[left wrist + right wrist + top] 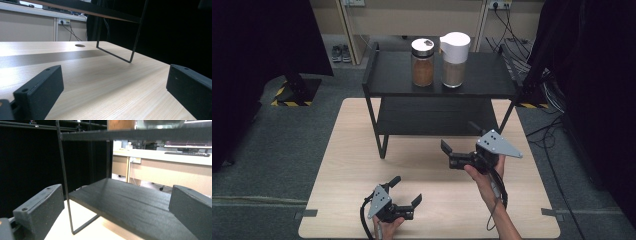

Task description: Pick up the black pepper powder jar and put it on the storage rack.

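A black two-tier shelf (392, 75) stands at the far side of the light wooden table (352, 165). On its top tier are a glass jar (422, 62) of brown contents with a silver lid and, right of it, a white-capped container (454, 60). My left gripper (407, 191) rests low near the table's front edge, open, nothing between its jaws. My right gripper (460, 137) is open just in front of the shelf's lower tier (130, 205), which spreads ahead of its jaws. In the left gripper view, the open left gripper (112, 92) faces bare tabletop and the shelf's thin leg (135, 37).
Grey carpet surrounds the table. Black curtains hang at both sides. Cables (557, 130) trail on the floor at the right, and a pair of shoes (341, 52) lies beyond the shelf at the left. A round hole (80, 45) marks the tabletop.
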Motion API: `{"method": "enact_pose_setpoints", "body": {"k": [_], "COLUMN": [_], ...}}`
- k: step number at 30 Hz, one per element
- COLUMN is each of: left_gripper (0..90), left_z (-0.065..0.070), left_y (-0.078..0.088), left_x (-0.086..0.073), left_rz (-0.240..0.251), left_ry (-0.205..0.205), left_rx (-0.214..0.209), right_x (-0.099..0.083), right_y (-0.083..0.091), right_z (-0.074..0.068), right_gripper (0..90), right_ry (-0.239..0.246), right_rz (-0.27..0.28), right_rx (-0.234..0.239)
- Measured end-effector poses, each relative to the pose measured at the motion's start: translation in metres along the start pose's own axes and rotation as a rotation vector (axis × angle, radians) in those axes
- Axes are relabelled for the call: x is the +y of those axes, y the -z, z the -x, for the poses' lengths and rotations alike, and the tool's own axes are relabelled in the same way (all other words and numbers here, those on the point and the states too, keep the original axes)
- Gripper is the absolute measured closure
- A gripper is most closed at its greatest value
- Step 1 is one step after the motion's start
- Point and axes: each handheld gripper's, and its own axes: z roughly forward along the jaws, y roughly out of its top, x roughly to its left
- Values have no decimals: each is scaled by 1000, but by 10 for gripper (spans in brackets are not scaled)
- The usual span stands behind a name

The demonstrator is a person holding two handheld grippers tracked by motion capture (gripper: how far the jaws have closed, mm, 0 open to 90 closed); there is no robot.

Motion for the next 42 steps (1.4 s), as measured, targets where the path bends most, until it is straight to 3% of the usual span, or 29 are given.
{"method": "enact_pose_setpoints", "body": {"k": [4,12,19,21,33,42], "left_gripper": [5,5,5,5,5,5], "left_z": [0,0,0,0,0,0], "left_y": [0,0,-1,-1,0,0], "left_x": [0,0,1,1,0,0], "left_rz": [0,-1,-7,-7,-4,-5], "left_ry": [0,3,7,8,6,7], "left_rx": [0,0,4,4,5,2], "right_x": [-18,-57,-81,-84,-113,-122], "right_y": [4,2,-1,-4,-4,-2], "right_z": [-1,-6,-5,-4,-5,-8], "right_gripper": [4,4,4,4,4,4], "right_ry": [-7,-29,-62,-51,-30,-24], "right_rz": [7,-57,-71,-90,-70,-79], "right_rx": [-5,2,8,8,-11,-17]}}
